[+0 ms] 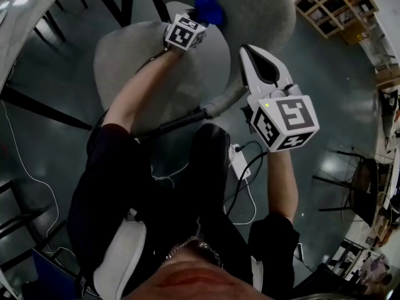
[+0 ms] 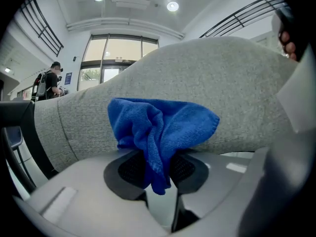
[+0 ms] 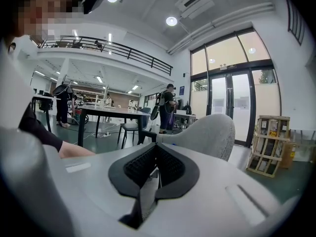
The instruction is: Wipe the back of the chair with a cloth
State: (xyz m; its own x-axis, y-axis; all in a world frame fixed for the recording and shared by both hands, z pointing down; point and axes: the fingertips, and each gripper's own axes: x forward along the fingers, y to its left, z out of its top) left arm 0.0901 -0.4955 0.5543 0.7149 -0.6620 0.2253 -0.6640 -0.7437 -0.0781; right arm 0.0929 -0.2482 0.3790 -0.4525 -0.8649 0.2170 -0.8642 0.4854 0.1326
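Observation:
A grey fabric chair stands below me, its seat [image 1: 144,67] at the left and its curved backrest [image 1: 256,8] at the top. My left gripper [image 1: 199,19] is shut on a blue cloth [image 1: 209,8] and holds it against the backrest. In the left gripper view the cloth [image 2: 163,125] bunches between the jaws of the left gripper [image 2: 157,166] and lies on the grey backrest [image 2: 207,83]. My right gripper [image 1: 253,58] hovers to the right of the seat, shut and empty. The right gripper [image 3: 157,154] points past the backrest [image 3: 212,132].
A white power strip with cables [image 1: 240,161] lies on the floor beneath me. Wooden crates [image 1: 328,2] stand at the far right, also seen as crates [image 3: 269,144]. A black chair [image 1: 362,180] is at right. A table [image 3: 106,111] and standing people lie beyond.

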